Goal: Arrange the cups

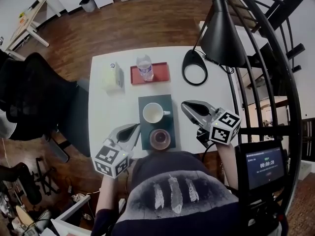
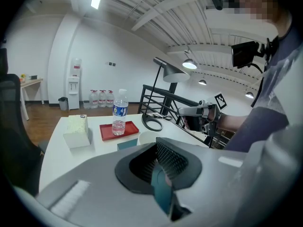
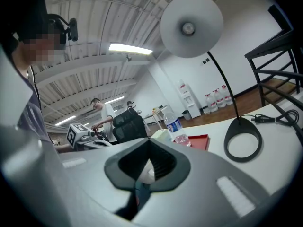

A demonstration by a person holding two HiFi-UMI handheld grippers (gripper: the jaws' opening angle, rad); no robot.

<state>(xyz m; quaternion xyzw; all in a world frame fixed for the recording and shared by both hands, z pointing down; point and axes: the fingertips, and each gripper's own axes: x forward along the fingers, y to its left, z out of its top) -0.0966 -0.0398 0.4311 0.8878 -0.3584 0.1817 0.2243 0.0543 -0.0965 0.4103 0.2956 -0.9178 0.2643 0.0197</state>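
A white mug stands upright on the far half of a dark teal mat. A brown glass cup sits on the mat's near half. My left gripper hovers just left of the brown cup, shut and holding nothing. My right gripper is right of the mug's handle, also shut and empty, and apart from the mug. In the left gripper view the mug's rim shows just over the gripper's housing, and the right gripper is across the table.
A red tray with a water bottle stands at the back of the white table, with a tissue box to its left. The lamp's ring base lies back right, its black shade overhead. An office chair stands left.
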